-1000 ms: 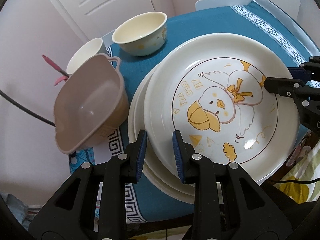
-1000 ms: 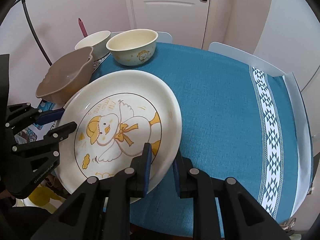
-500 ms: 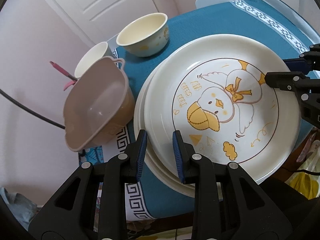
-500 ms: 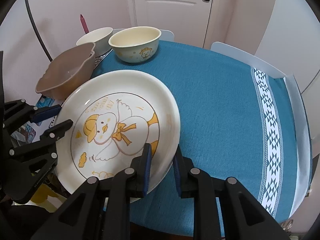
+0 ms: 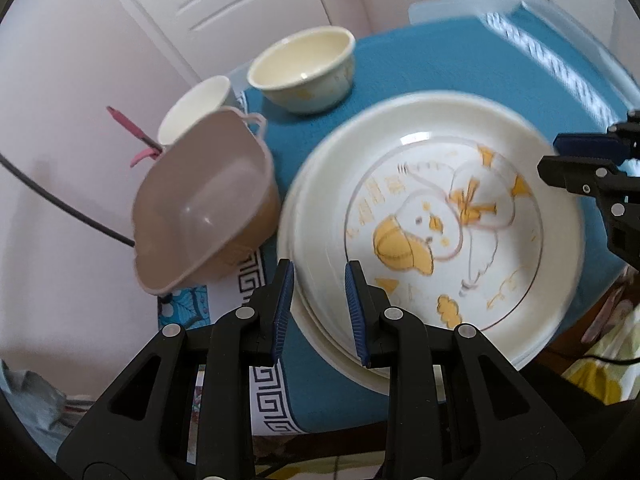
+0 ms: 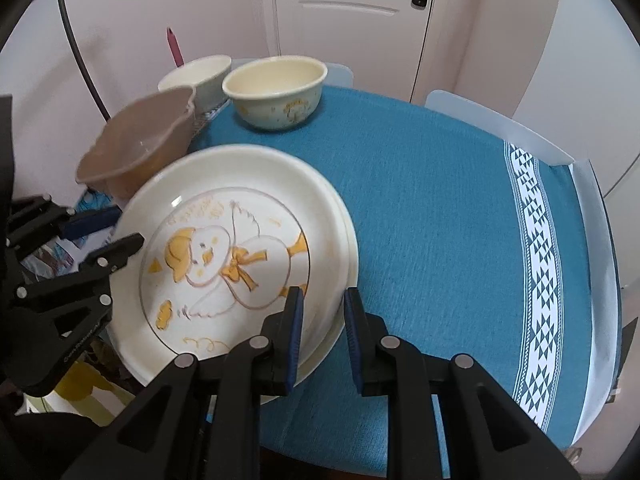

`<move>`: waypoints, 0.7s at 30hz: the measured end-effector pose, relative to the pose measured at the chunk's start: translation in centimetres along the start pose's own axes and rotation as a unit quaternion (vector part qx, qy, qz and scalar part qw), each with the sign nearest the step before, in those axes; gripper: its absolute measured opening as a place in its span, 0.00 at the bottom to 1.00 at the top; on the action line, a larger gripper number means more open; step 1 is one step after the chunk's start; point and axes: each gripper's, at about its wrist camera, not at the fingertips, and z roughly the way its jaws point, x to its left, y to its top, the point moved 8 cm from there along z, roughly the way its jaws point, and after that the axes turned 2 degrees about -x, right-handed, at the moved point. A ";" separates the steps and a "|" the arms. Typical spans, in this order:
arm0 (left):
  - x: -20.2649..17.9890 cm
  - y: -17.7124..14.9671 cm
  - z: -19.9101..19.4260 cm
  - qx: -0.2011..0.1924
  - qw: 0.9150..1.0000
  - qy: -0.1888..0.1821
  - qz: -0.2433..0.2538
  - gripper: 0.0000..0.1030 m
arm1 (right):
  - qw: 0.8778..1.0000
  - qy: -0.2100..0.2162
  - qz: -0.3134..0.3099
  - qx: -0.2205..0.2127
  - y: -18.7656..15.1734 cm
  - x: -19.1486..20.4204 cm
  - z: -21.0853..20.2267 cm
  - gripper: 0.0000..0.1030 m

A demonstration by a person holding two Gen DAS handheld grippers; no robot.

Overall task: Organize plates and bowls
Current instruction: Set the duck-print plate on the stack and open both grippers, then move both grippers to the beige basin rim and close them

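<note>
A stack of cream plates (image 5: 432,216) with a yellow duck drawing on the top one is held above the blue tablecloth (image 6: 440,200). My left gripper (image 5: 319,304) is shut on the stack's near rim. My right gripper (image 6: 323,322) is shut on the opposite rim of the stack (image 6: 240,248). A brown plastic bowl (image 5: 204,200) sits tilted at the table's left edge. A cream bowl (image 5: 302,68) and a white bowl (image 5: 196,104) stand behind it.
A pink utensil (image 5: 132,132) sticks up by the white bowl. A black cable (image 5: 60,204) runs along the pink wall. A white door (image 6: 348,12) is behind the table. The cloth's white patterned band (image 6: 540,248) lies to the right.
Both grippers and the plate stack have moved back and up from the table, and the bowls now look farther away. The view is blurred by motion.
</note>
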 end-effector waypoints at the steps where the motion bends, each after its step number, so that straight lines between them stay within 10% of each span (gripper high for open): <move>1: 0.5 0.5 -0.6 -0.006 1.000 -0.004 -0.014 0.23 | 1.000 0.008 0.003 -0.007 0.5 -0.1 -0.5 0.19; 5: 3.2 2.5 -3.0 -0.030 0.996 -0.023 -0.087 0.29 | 0.998 0.051 0.019 -0.032 3.5 -0.6 -2.5 0.19; 7: 5.2 3.5 -4.3 -0.042 0.991 -0.012 -0.123 0.79 | 0.996 0.071 0.026 -0.039 5.1 -0.6 -3.3 0.30; 9: 7.7 4.2 -5.9 -0.066 0.985 0.005 -0.161 1.00 | 0.994 0.093 0.029 -0.054 7.3 -0.5 -4.2 0.88; 21: 18.2 1.1 -0.1 -0.026 0.964 -0.070 -0.257 0.98 | 0.992 0.121 0.005 -0.036 15.1 7.3 0.1 1.00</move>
